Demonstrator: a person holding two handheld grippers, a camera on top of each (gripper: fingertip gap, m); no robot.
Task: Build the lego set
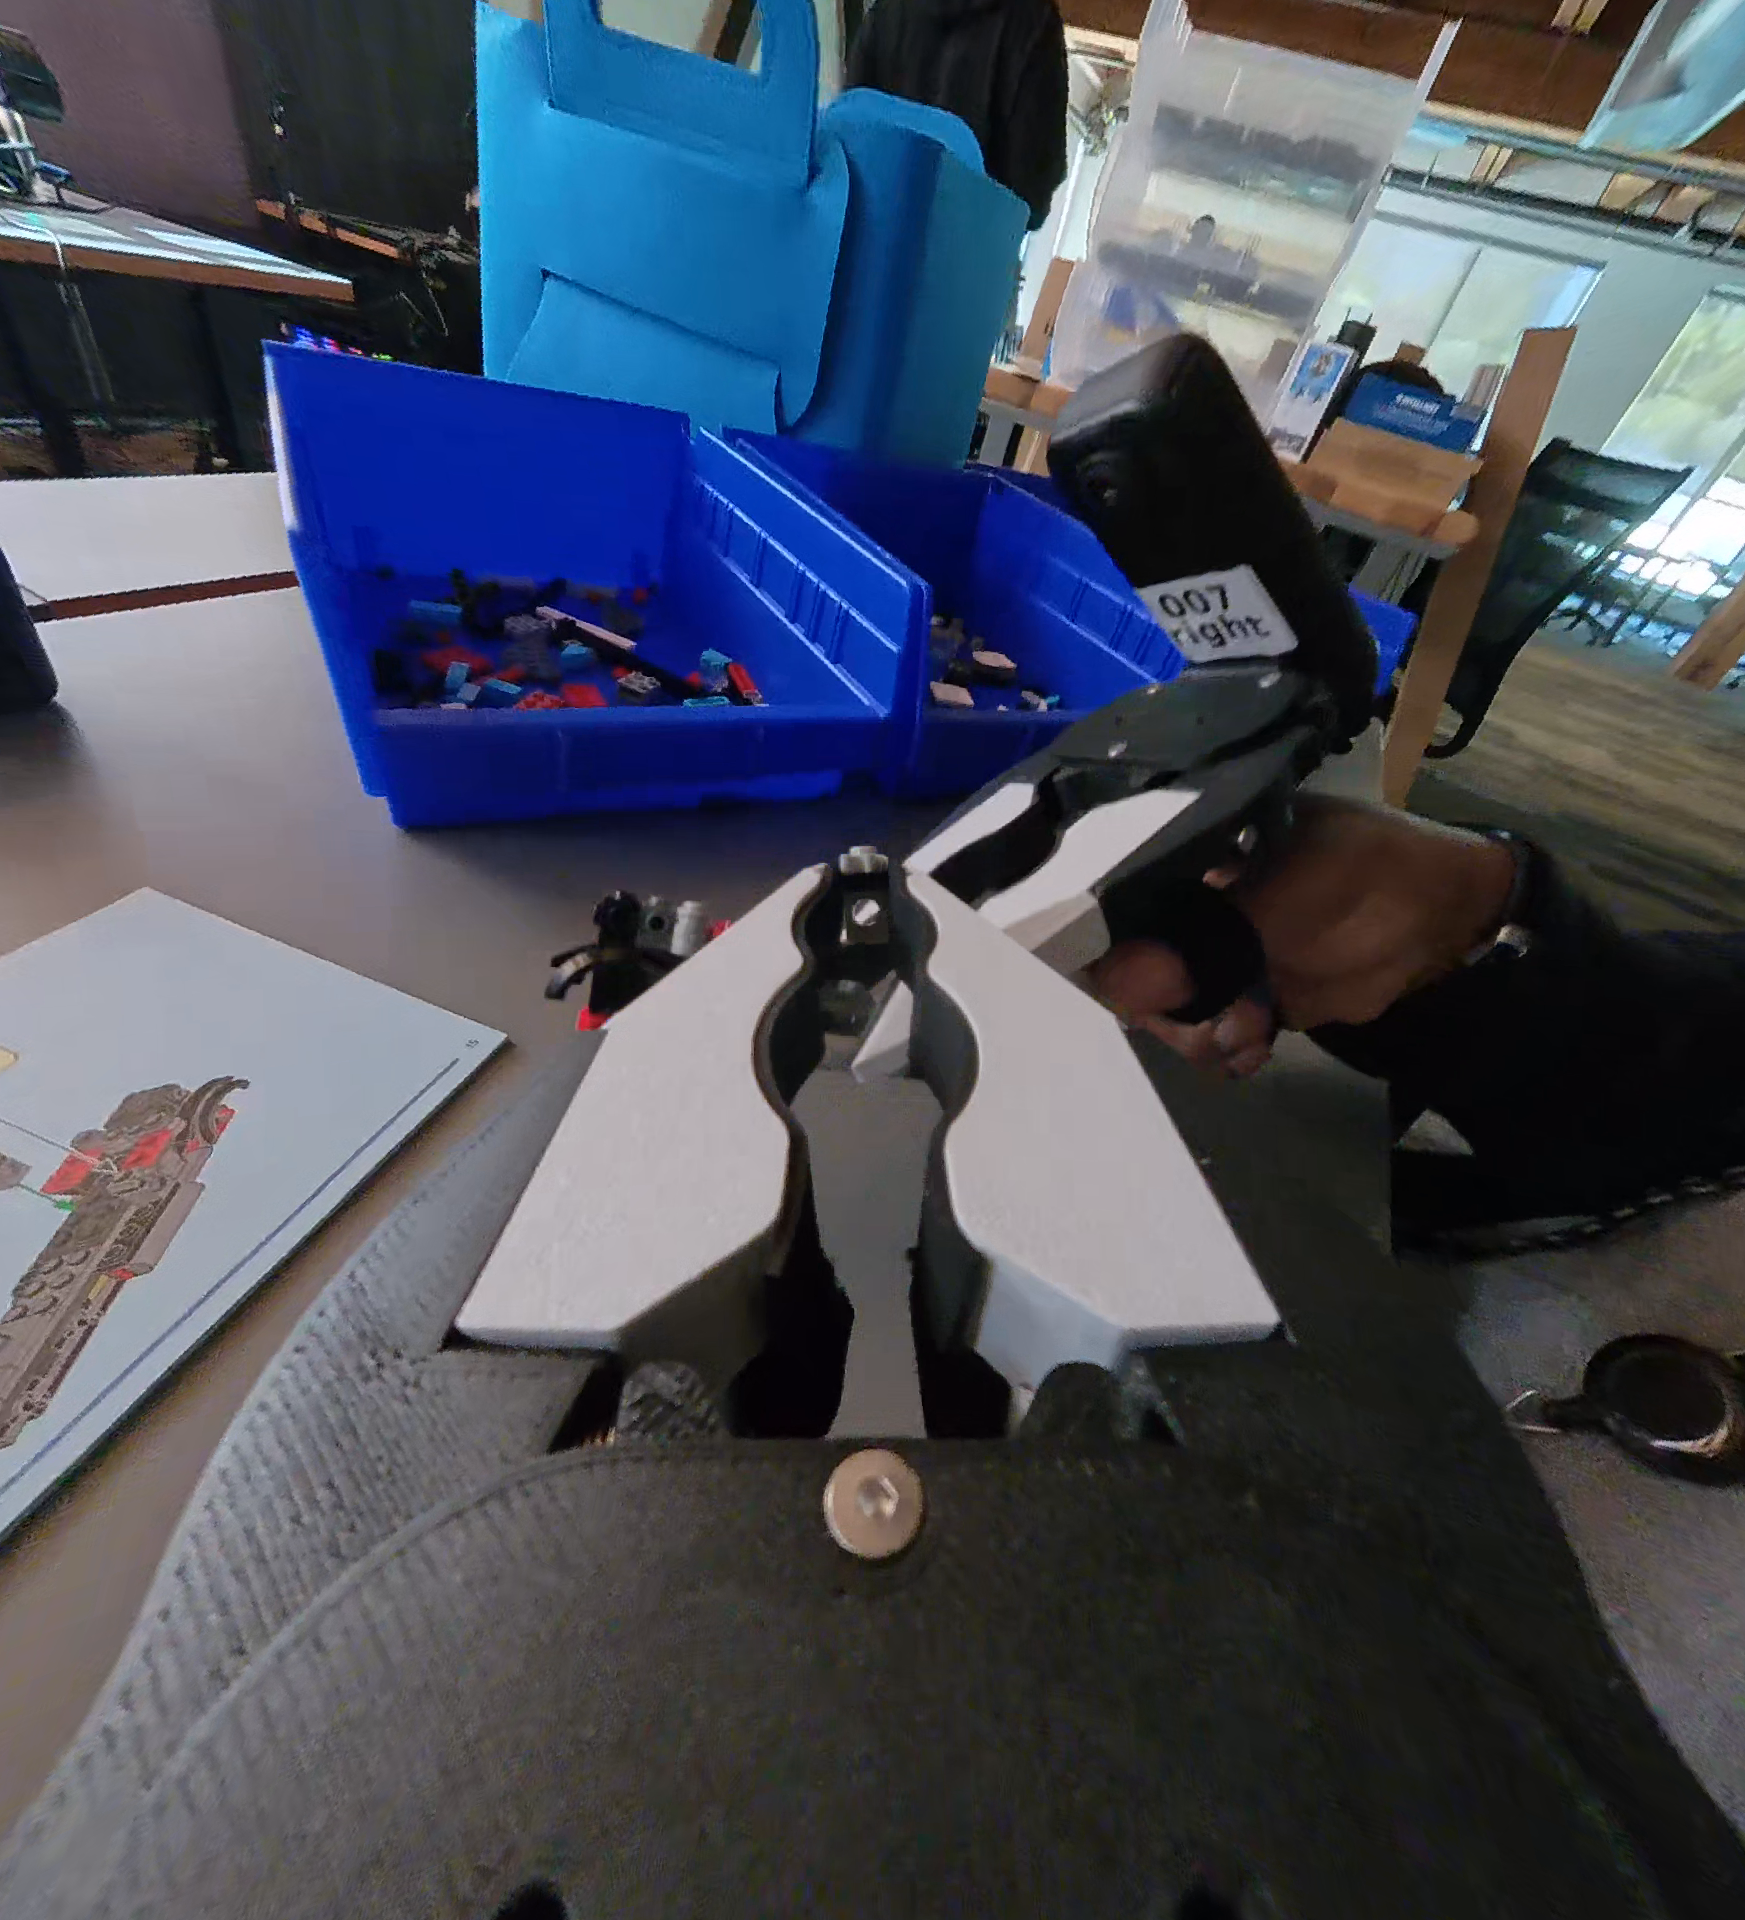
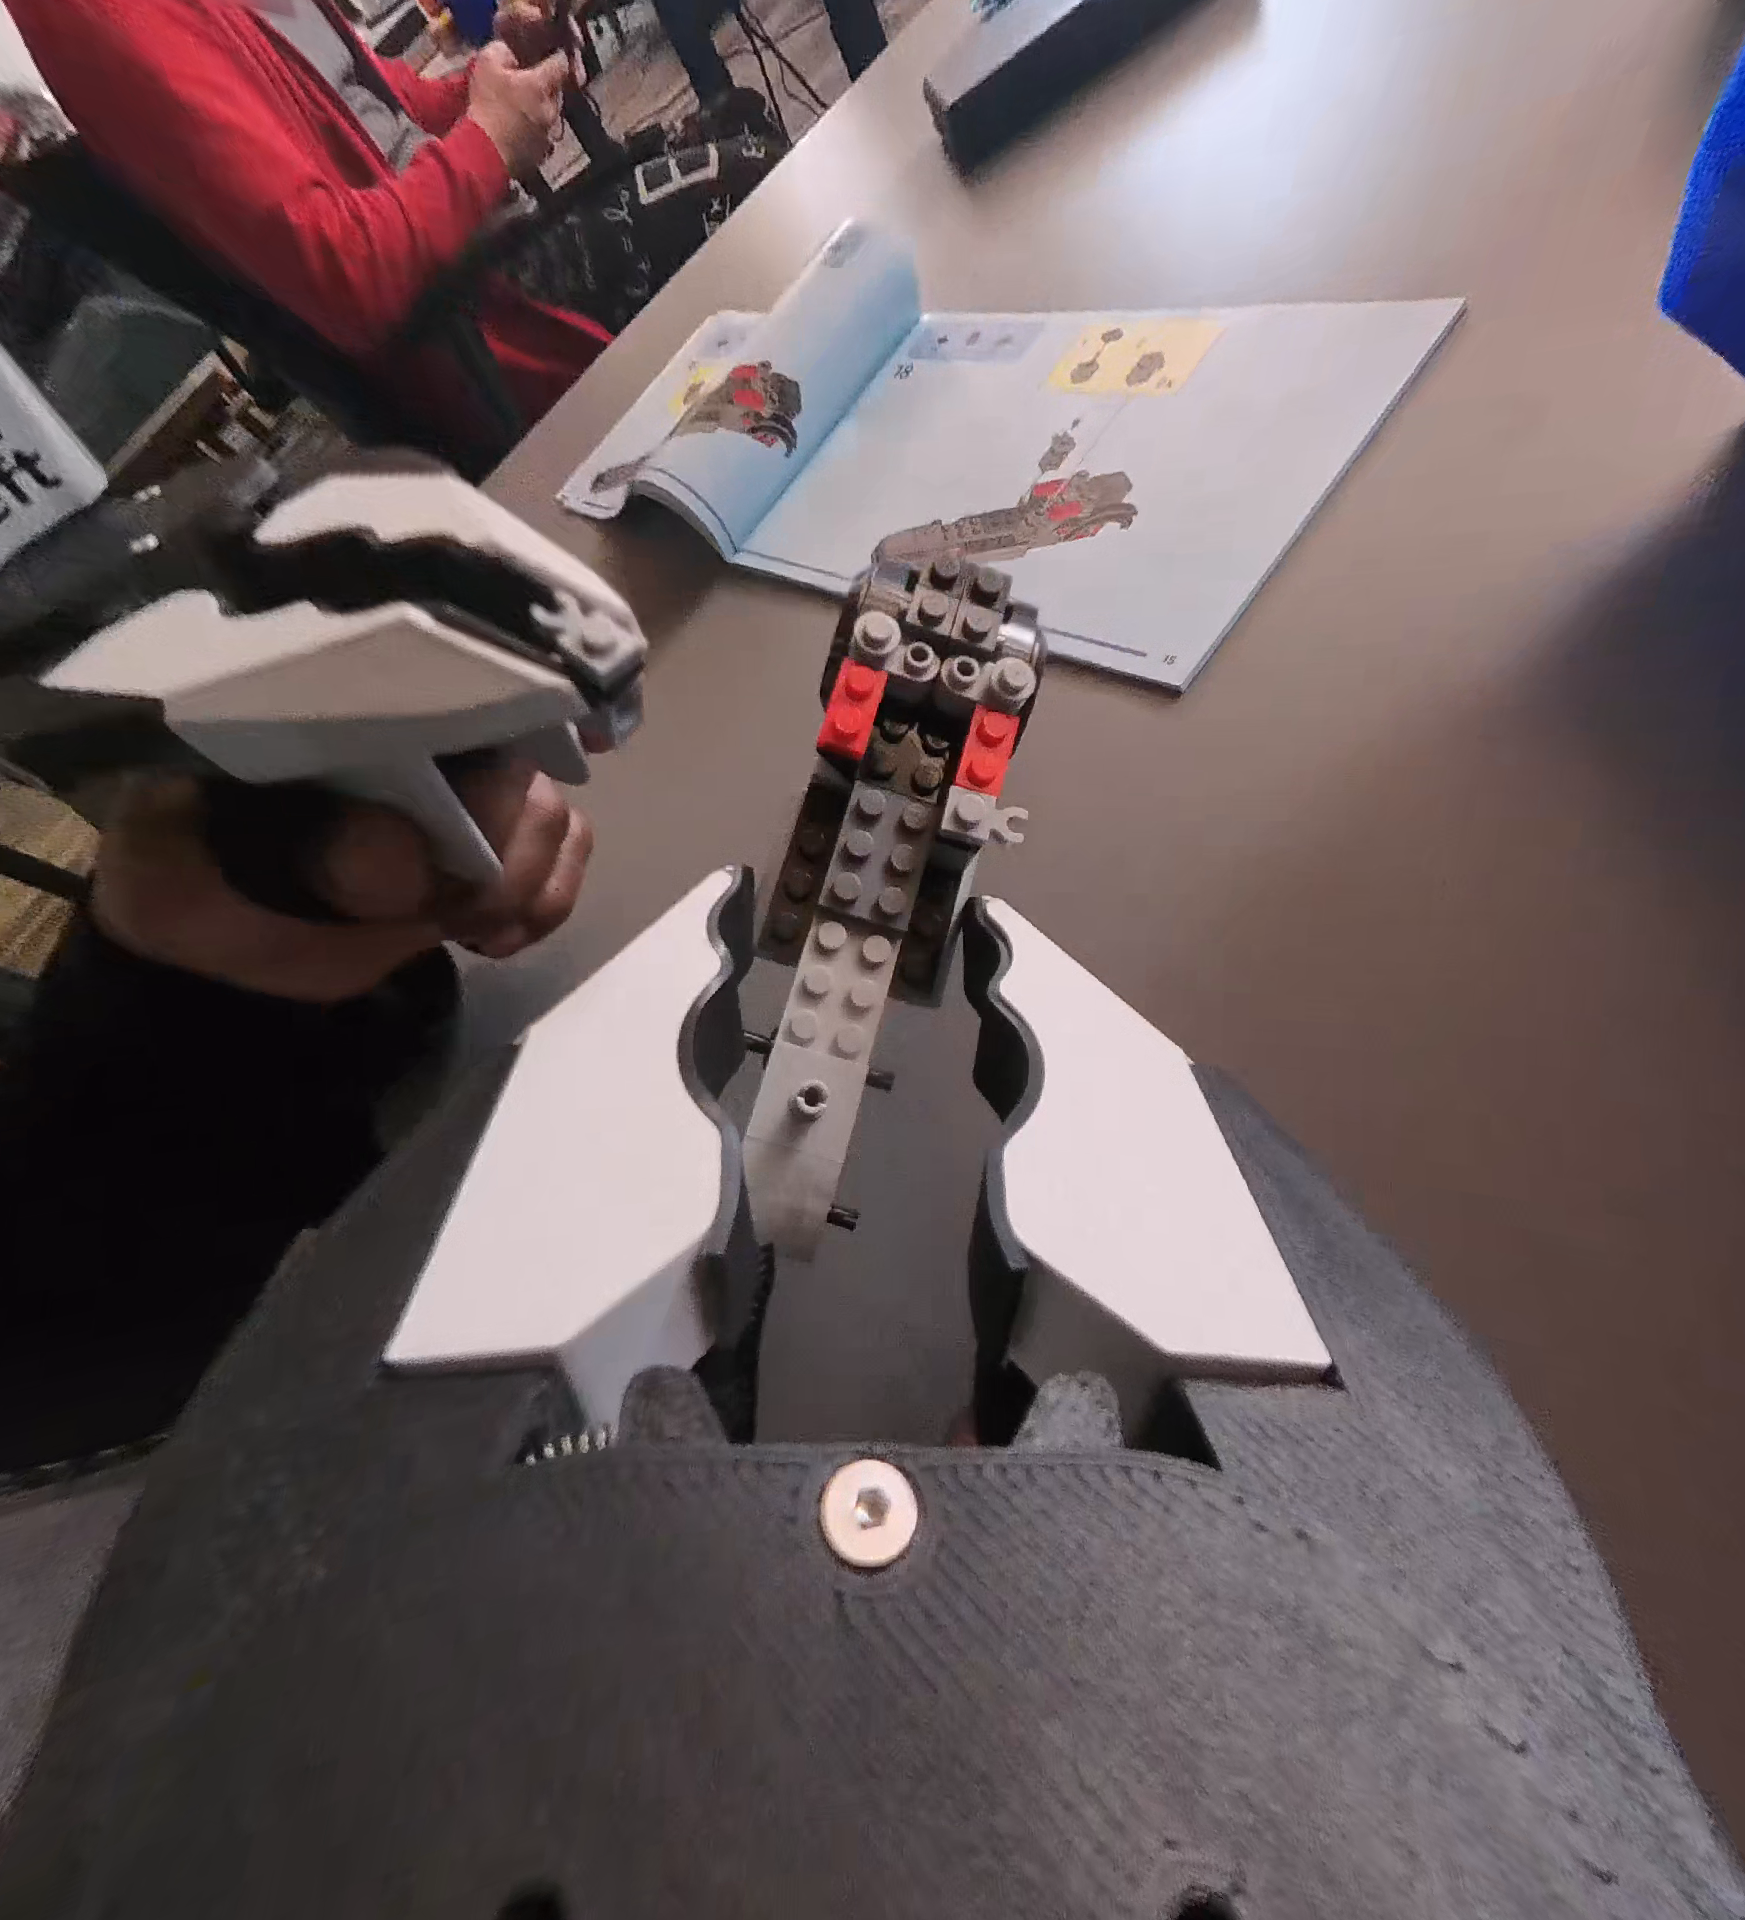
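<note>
Tabletop (image 1: 224, 748): dark brown, matte, carrying everything listed below.

Storage bins: two blue plastic bins side by side at the far centre of the left wrist view. The left bin (image 1: 577, 623) holds loose bricks in black, red, light blue and grey; the right bin (image 1: 1003, 603) holds a few grey and dark pieces. A blue felt bag (image 1: 681, 229) stands upright just behind them.

Instruction booklet (image 2: 1055, 457): lies open and flat on the tabletop, far of the model in the right wrist view, pages showing build diagrams.

Right claw (image 2: 852, 997): fingers part-way apart, closed on the narrow grey tail of the lego model, which passes between them. A hand grips its handle in the left wrist view.

Left claw (image 1: 863, 894): fingers narrowed almost together, pinching a small grey brick (image 1: 860, 883) at the very tips. In the right wrist view it sits left of the model and close beside it, not touching.

Lego model (image 2: 909, 790): long, partly built, grey and black with two red bricks on either side, studs facing the camera, held raised off the tabletop, pointing away toward the booklet. A small light grey clip piece sticks out on its right side.

Small black round item on a strap (image 1: 1668, 1403): near right on the tabletop.
</note>
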